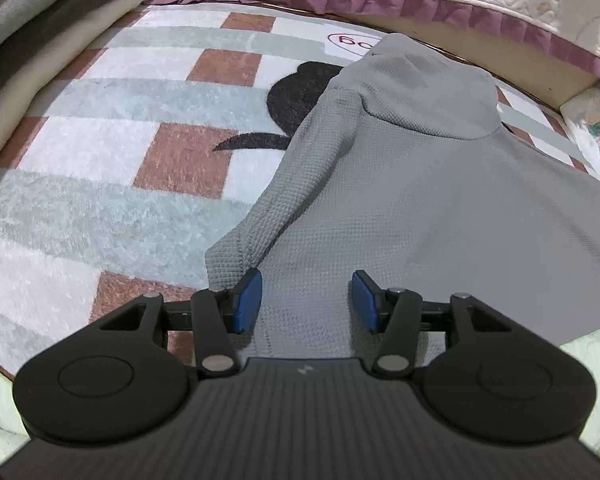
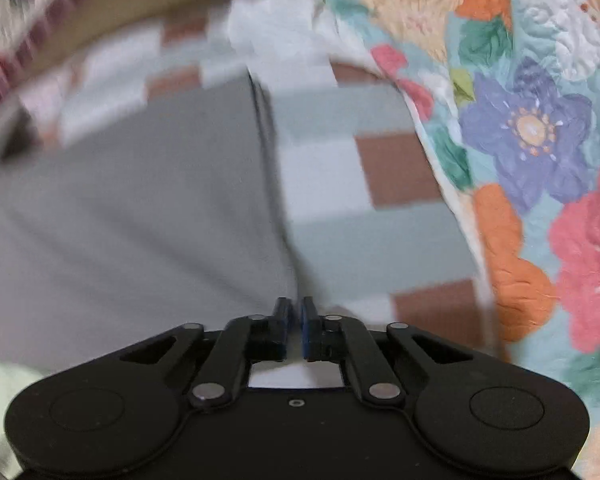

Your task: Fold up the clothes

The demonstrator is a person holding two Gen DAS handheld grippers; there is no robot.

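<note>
A checked rug (image 1: 112,184) in pale grey, white and brown squares covers the floor, with a black cartoon figure (image 1: 296,92) printed near its middle. On the rug lies the grey waffle-knit hoodie (image 1: 440,200), spread flat with its hood (image 1: 428,88) towards the far edge of the rug and partly covering the black figure. One sleeve (image 1: 284,188) is folded in along the body on the hoodie's left side, its cuff ending near the hem.

Beyond the far edge of the rug a quilt with a purple ruffle (image 1: 460,12) and red and strawberry prints hangs down. To the right of the rug a floral quilt (image 2: 540,128) with blue, orange and pink flowers borders the hoodie's right edge, well clear of the cloth. At the rug's far left corner sits a stack of folded clothes (image 1: 40,40) in cream, grey and dark brown.

The left gripper (image 1: 306,300) hovers over the hem of the hoodie, just beside the cuff, its blue pads parted and released, pressing on nothing. The right gripper (image 2: 295,328), in a blurred view, is clenched at the hoodie's right edge; the grey fabric (image 2: 140,208) runs up to the pads, but whether any cloth is pinched between them cannot be told.
</note>
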